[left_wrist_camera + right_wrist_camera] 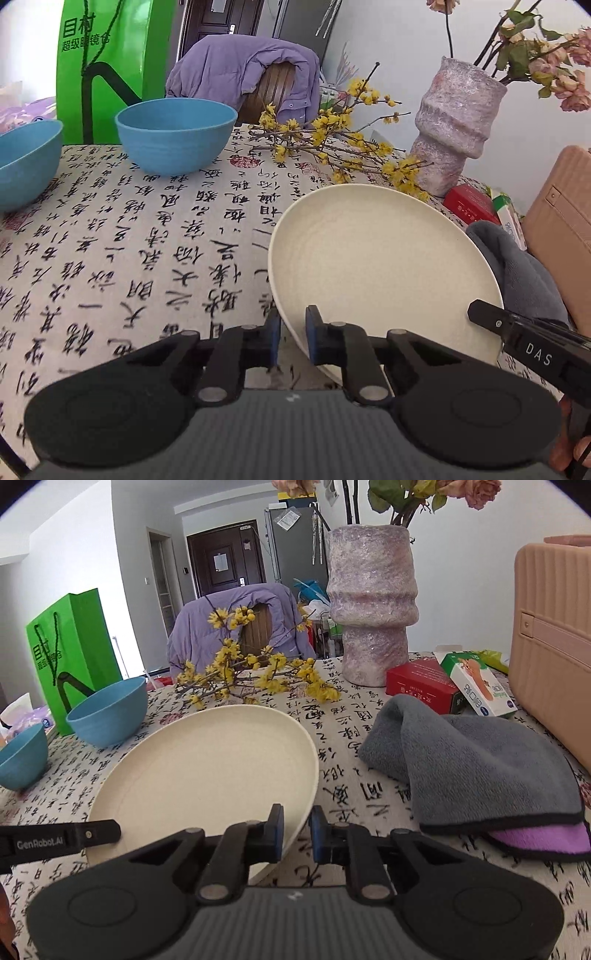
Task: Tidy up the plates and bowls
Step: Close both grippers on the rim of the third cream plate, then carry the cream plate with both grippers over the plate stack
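While both grippers pinch its rim, the round cream plate (380, 266) tilts above the calligraphy-printed tablecloth (129, 240).
The left gripper (292, 338) and right gripper (296, 832) are each clamped on opposite edges; their arms read "GenRobot.AI" and "DAS". Two blue bowls (176, 134) stand before a green paper bag (103, 70).

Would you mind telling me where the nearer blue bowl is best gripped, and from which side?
Grip the blue bowl at its rim, one finger inside the wall and one outside, coming from above on the near side. It stands upright and open-topped, its rounded wall too wide to span. Both grippers are shut on the cream plate, so one must free up first.
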Available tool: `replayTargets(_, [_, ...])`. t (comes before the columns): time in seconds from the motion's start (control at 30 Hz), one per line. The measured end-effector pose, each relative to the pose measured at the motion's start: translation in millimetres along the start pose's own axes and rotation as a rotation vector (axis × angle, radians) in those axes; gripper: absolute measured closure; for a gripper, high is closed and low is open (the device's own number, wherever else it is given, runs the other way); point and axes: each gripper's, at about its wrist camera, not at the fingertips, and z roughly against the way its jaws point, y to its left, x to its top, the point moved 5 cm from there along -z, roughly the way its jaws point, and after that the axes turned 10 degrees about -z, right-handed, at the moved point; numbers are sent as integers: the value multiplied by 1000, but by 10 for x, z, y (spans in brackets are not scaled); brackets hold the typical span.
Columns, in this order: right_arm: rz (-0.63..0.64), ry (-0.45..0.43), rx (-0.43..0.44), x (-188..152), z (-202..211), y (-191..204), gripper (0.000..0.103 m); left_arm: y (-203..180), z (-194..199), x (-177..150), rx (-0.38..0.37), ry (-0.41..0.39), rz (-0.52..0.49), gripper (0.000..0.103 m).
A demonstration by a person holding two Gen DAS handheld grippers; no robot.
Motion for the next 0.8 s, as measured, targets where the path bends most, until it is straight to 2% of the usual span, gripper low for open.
replayTargets(0.13, [-3, -10, 25, -229, 436, 0, 89, -37, 411, -274, -6, -6, 7, 89])
replayTargets(0.43, [5, -58, 57, -723, 1416, 8, 89, -193, 1325, -890, 6, -76, 11, 89])
replayTargets(0.67, [18, -53, 93, -1272, 2121, 5, 89, -223, 1977, -1539, 5, -83, 49, 89])
replayTargets(0.8, [8, -49, 104, -1530, 2437, 19, 89, -236, 2252, -1758, 13, -100, 31, 89])
